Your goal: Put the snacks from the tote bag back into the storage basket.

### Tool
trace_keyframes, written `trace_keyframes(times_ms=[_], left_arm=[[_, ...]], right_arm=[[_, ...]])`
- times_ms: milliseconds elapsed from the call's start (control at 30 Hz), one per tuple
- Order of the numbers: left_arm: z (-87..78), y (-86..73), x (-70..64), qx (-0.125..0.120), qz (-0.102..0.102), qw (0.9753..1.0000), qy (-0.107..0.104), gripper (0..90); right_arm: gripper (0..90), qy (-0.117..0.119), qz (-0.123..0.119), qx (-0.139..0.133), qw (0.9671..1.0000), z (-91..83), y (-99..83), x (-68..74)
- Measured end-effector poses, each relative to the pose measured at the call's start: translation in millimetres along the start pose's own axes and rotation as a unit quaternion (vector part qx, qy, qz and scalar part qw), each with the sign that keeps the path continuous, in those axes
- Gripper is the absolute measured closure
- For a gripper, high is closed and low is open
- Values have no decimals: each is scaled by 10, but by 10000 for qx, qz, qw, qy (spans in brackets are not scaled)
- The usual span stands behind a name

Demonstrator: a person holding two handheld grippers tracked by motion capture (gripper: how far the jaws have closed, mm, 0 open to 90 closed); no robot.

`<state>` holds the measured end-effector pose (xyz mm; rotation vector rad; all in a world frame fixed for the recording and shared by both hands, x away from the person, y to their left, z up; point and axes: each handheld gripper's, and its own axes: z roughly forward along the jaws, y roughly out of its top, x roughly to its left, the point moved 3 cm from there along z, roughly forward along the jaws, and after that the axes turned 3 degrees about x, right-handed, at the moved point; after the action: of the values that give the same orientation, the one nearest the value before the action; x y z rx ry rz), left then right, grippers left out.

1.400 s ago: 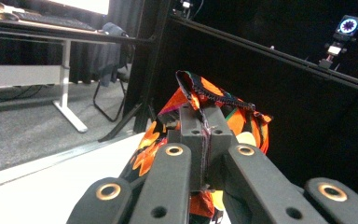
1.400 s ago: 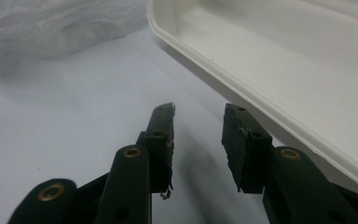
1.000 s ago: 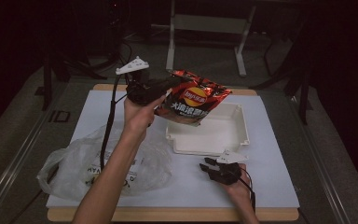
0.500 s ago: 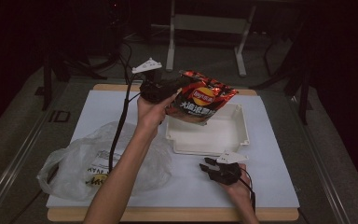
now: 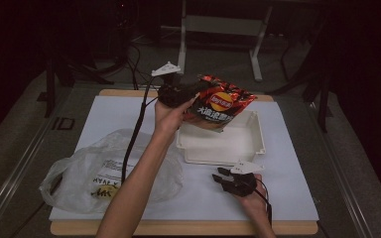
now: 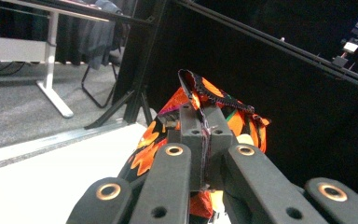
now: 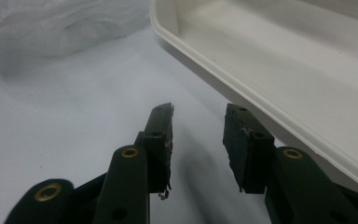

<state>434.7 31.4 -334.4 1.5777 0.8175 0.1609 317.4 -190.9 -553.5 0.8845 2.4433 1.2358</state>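
High view: left hand-held gripper (image 5: 191,95) pinches a red chip bag (image 5: 220,103) above the empty white tray (image 5: 259,130); right hand-held gripper (image 5: 222,176) rests parted, holding nothing, on the worktop (image 5: 287,196).

Red-orange chip bag (image 5: 221,101), white tray (image 5: 258,141), translucent white plastic bag (image 5: 87,171)

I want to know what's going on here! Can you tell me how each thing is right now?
Chip bag: sealed, held in the air above the tray.
Left gripper: shut on the chip bag's edge.
Right gripper: open, empty, beside the tray.
White tray: empty.
Plastic bag: crumpled on the table.
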Motion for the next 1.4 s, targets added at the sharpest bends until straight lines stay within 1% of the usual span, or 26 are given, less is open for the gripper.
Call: trace_keyframes(times_ms=[300, 533, 767, 1000, 1167, 1233, 1267, 1400], left_arm=[[125, -5, 55, 42, -24, 10000, 7, 900], [231, -19, 117, 31, -120, 9999, -13, 900], [362, -87, 185, 96, -189, 9998, -6, 900], [459, -141, 247, 149, -237, 9996, 10, 900], [553, -196, 285, 198, -288, 9994, -35, 900], [567, -205, 291, 216, -284, 9994, -36, 900], [603, -230, 315, 240, -311, 9992, -30, 900], [660, -272, 378, 280, -384, 9989, -8, 900]], right_arm=[[624, 15, 2, -2, 10000, -2, 0, 0], [622, 16, -6, -9, 10000, -2, -1, -1], [622, 27, 5, -21, 10000, -4, -1, 2], [622, 31, -3, -34, 10000, -5, -1, 1], [622, 31, 5, -31, 10000, -6, -2, 1], [622, 27, -4, -44, 10000, -5, -1, -1], [622, 27, -2, -46, 10000, -6, -1, 0], [622, 27, 0, -52, 10000, -8, -2, 0]])
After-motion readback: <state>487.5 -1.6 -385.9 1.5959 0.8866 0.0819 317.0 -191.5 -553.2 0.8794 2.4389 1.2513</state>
